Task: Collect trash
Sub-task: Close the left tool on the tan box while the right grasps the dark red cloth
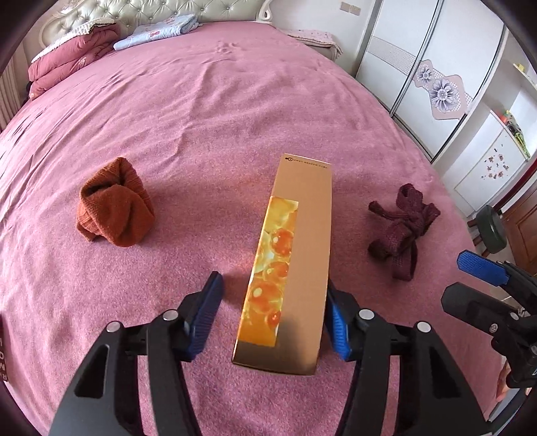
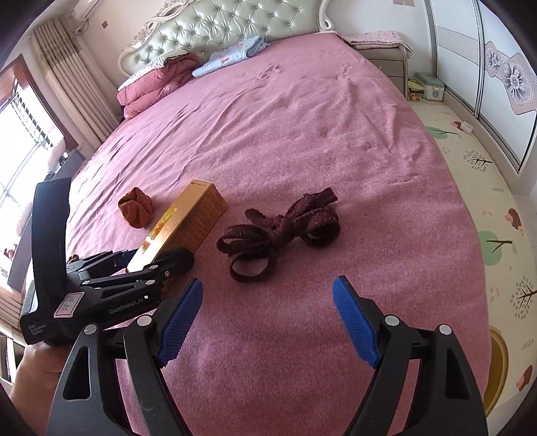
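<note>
Left gripper (image 1: 273, 322) is sitting spread wide around the near end of the gold box (image 1: 295, 255), right blue pad (image 1: 337, 323) touching or just beside the box's side, left pad (image 1: 204, 315) clearly apart from it, so not clamping yet. Box is lying flat on the pink bedspread (image 1: 201, 117), long axis pointing away from the camera, orange printed strip facing up. Rust-orange balled cloth (image 1: 115, 208) is lying to the box's left, dark maroon knotted strap (image 1: 401, 231) to its right, both apart from the box. Right gripper (image 2: 268, 317) is hovering over the bedspread with fingers spread, gripping nothing, the maroon strap just ahead of its tips. Folded pink quilt (image 2: 156, 84) and light blue folded cloth (image 2: 231, 55) are resting by the tufted headboard (image 2: 228, 30), well apart.
</note>
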The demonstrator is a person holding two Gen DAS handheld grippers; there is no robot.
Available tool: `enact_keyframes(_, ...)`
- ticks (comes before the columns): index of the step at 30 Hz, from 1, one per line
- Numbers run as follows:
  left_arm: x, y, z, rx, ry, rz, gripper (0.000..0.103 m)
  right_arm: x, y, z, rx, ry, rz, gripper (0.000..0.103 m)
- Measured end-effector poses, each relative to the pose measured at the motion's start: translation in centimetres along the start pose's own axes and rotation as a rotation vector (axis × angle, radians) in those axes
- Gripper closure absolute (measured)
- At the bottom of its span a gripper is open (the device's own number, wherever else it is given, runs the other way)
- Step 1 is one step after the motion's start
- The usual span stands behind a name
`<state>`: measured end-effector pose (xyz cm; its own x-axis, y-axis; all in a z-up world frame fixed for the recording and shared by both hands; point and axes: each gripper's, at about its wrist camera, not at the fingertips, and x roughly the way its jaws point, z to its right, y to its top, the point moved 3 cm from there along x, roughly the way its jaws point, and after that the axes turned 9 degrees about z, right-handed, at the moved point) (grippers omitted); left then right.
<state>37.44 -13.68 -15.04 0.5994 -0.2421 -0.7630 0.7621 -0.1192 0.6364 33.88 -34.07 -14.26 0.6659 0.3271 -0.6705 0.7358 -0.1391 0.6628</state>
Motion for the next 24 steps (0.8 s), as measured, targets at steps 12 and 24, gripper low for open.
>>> enact_keyframes(12,0.2,1.3,-1.3,-0.074,-0.018,0.024,0.066,3.5,2.4,0.0,0.035,0.005,-0.022,0.022)
enact_keyframes(24,-1.1,0.6,-1.0,-0.109,-0.046,0.025,0.066,4.9,2.3,0.6,0.026,-0.059,-0.042,0.074)
